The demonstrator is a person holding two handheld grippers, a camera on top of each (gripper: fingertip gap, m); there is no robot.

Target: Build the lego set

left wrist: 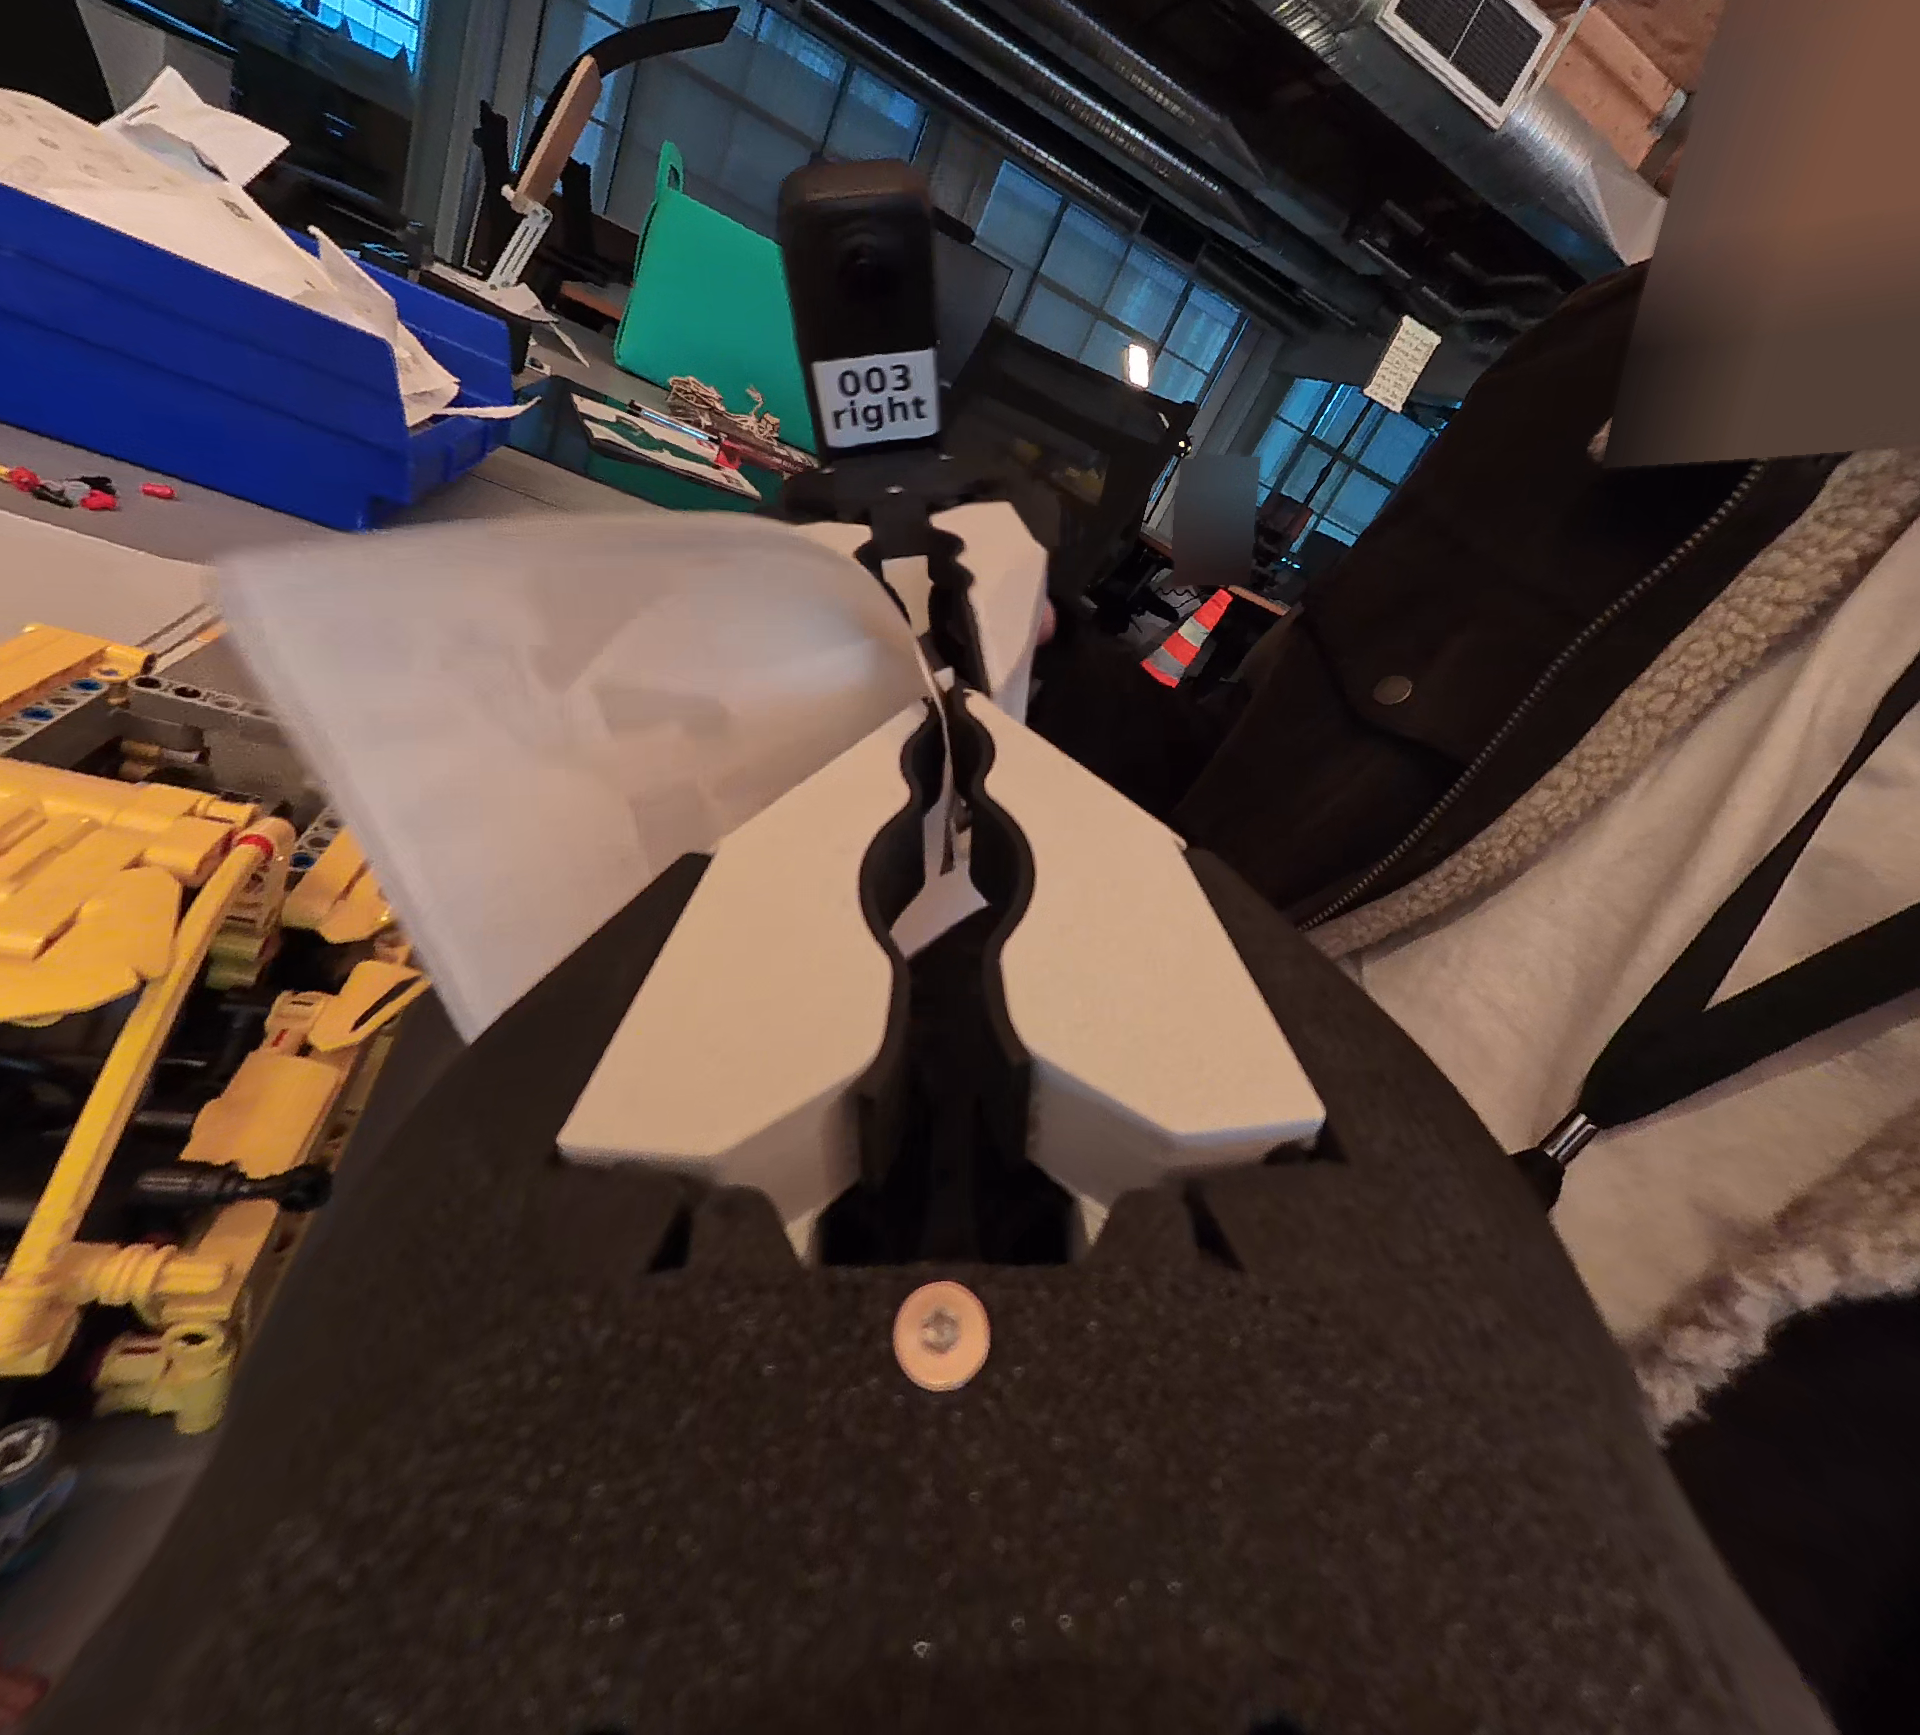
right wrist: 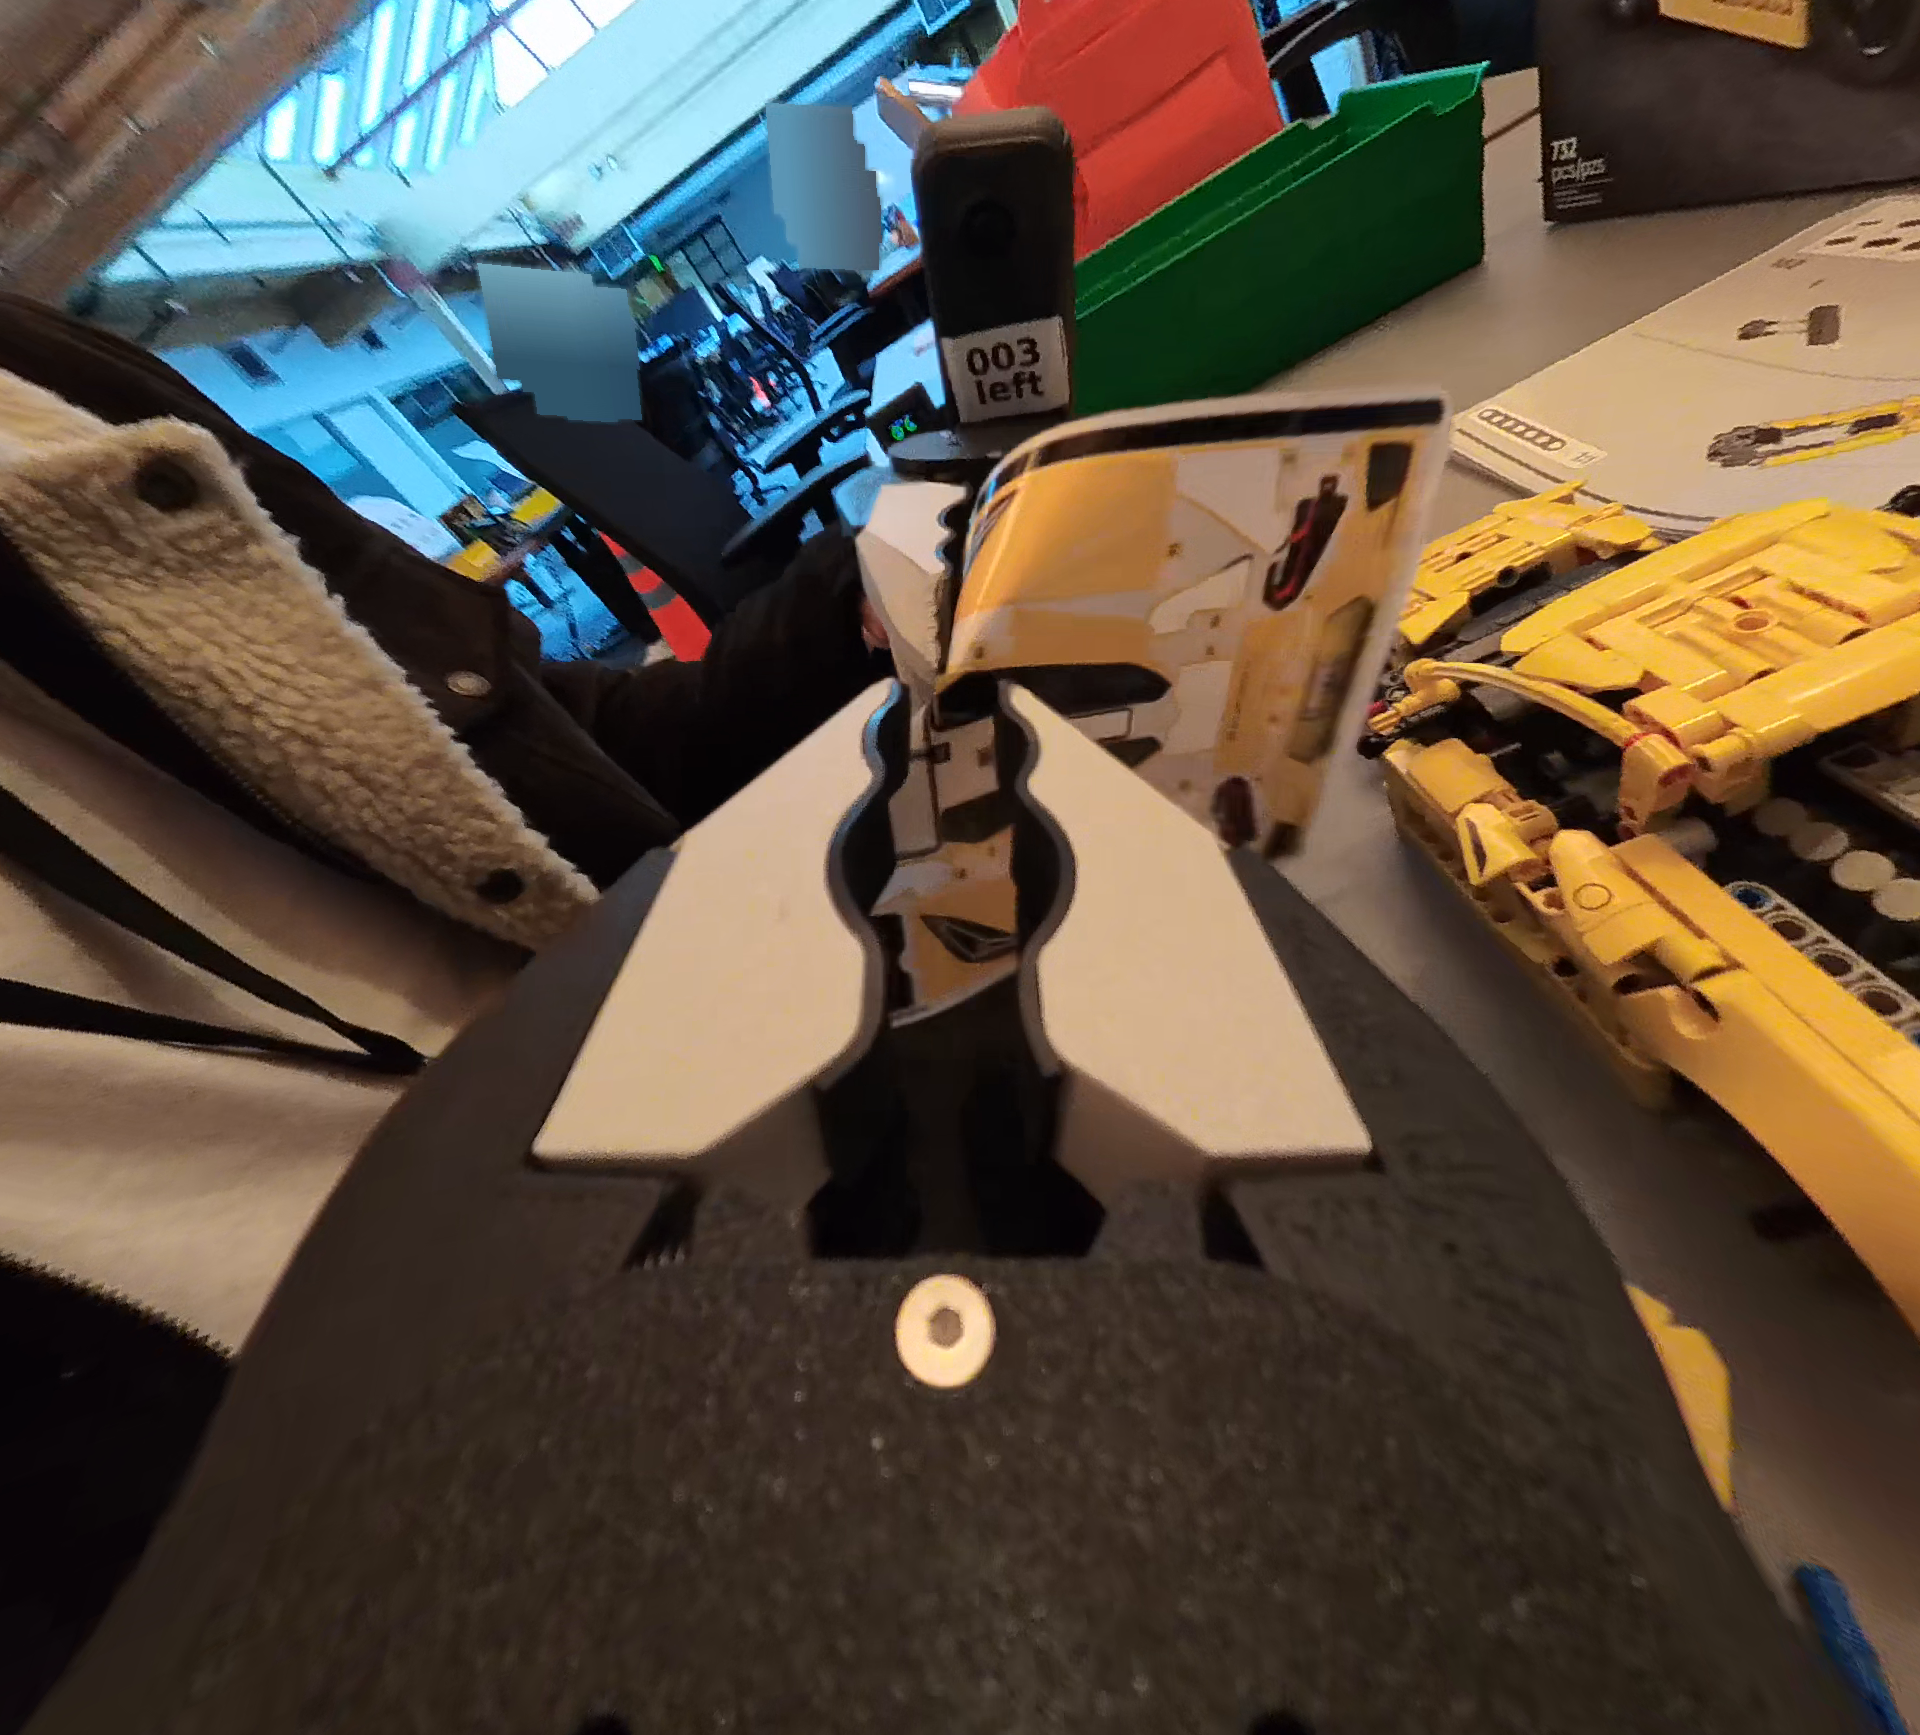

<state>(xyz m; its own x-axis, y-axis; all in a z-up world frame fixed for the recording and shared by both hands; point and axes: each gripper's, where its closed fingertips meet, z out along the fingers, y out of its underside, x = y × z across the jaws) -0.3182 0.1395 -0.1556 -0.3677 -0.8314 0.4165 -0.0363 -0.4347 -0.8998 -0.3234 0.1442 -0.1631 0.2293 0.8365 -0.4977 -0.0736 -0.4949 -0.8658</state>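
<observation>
Sticker sheet [right wrist: 1195, 615] pinched by both claws, left [left wrist: 951, 729], right [right wrist: 951, 698]; printed yellow face only in right view.

Blue bin [left wrist: 208, 376] (papers inside), green bin [right wrist: 1288, 251], orange cone [left wrist: 1190, 636]

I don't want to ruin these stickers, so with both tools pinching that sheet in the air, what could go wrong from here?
1. The left tool and right tool both clamp one edge of the thin, curling yellow-and-white sticker sheet; pulling apart might tear or crease it.
2. The sheet looks blurred in the left wrist view, so it may be flapping and could slip free.
3. It hangs close beside the part-built yellow brick car; a swing could knock loose pieces.
</observation>
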